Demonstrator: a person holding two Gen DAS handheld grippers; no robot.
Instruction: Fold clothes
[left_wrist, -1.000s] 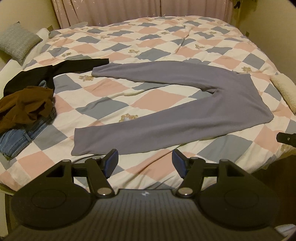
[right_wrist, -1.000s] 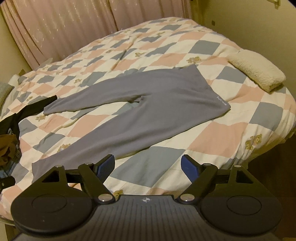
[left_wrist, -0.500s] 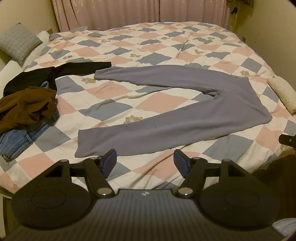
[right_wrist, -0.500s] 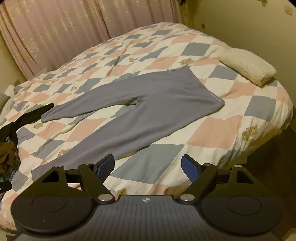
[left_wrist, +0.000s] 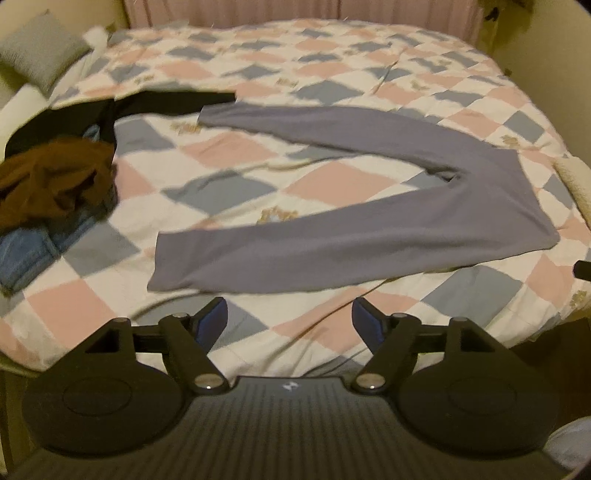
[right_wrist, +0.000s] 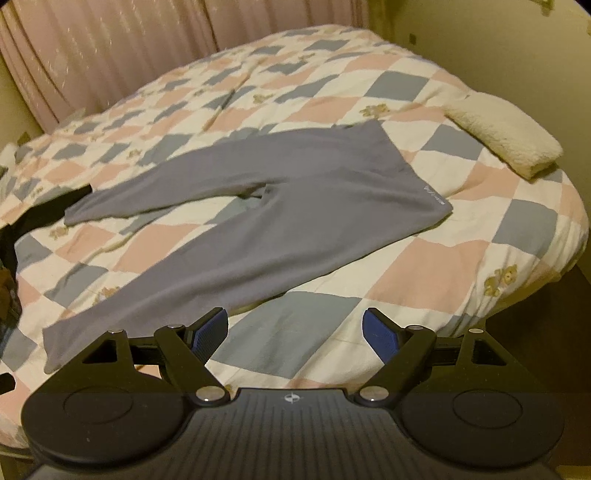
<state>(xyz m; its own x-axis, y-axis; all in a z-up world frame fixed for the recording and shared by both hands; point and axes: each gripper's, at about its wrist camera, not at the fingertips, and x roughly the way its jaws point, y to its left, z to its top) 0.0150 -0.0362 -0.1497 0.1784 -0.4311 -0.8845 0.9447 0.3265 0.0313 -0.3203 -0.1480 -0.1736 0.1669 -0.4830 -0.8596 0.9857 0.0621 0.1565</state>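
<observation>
We judged that we were at the very start of folding: the grey leggings (left_wrist: 369, 236) lay spread flat across the middle of the bed (left_wrist: 332, 74), the two legs splayed apart in a V, the waistband toward the right edge and the cuffs toward the left edge, with no fold made yet. Our left gripper (left_wrist: 290, 321) hung over the near edge of the bed, just short of the nearer leg's cuff, its jaws spread wide and holding nothing, touching no cloth. Our right gripper (right_wrist: 295, 330) likewise hung over the near edge, below the thigh of the nearer leg, its blue pads (right_wrist: 380, 336) well apart and empty. The next move, as we saw it, called for bringing one leg over the other, so each gripper would need to come down onto an edge of the nearer leg, one by the cuff and one by the waistband (right_wrist: 417, 173), and pinch only the leggings, not the quilt beneath. A heap of other clothes (left_wrist: 55, 181) waited at the left edge, and a cream cushion (right_wrist: 506, 136) sat by the right edge.
</observation>
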